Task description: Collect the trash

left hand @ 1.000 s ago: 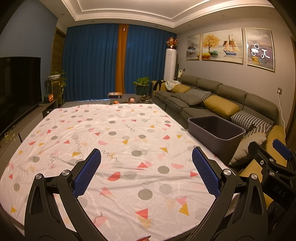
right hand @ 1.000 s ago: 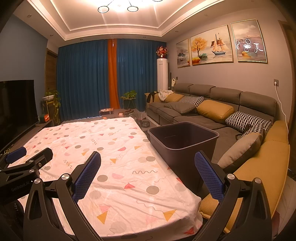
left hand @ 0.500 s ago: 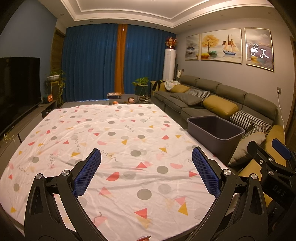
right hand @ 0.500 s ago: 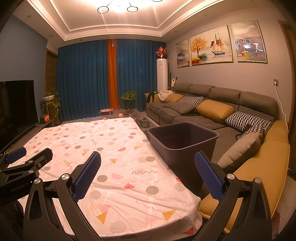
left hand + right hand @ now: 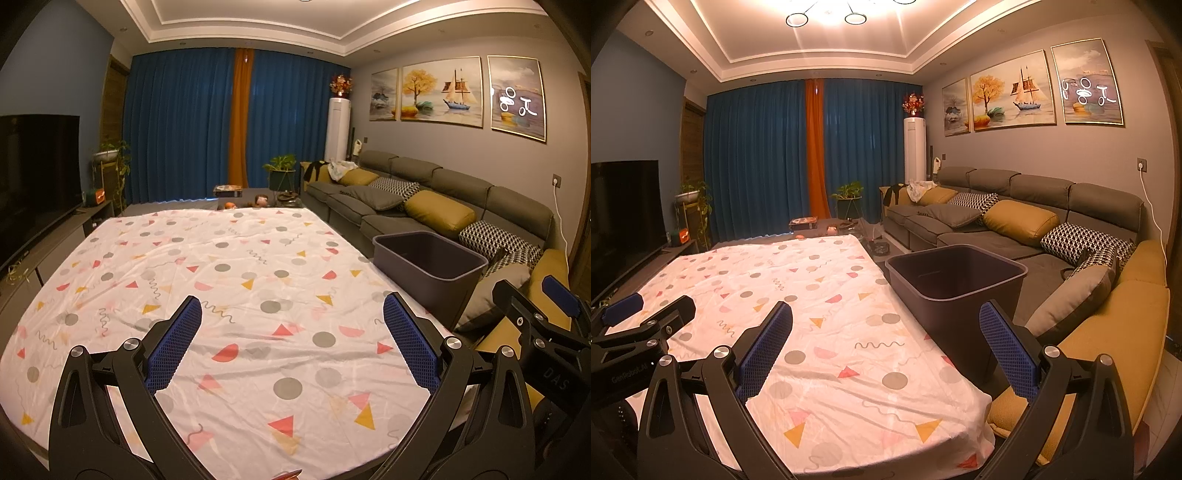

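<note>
Both sets of tongs, left tongs (image 5: pixel 291 328) and right tongs (image 5: pixel 886 328), hang spread and empty over the sheet-covered worktop (image 5: pixel 229 280). No trash visible; the bin (image 5: pixel 956 280) waits off its right edge, handy for drops.

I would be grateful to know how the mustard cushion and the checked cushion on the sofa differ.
The mustard cushion is plain yellow, while the checked cushion carries a black-and-white pattern. The mustard cushion looks plumper and rounder; the checked cushion looks flatter. The mustard cushion sits nearer the bin; the checked cushion lies farther along, toward the curtains. Both lean against the grey sofa back.
</note>
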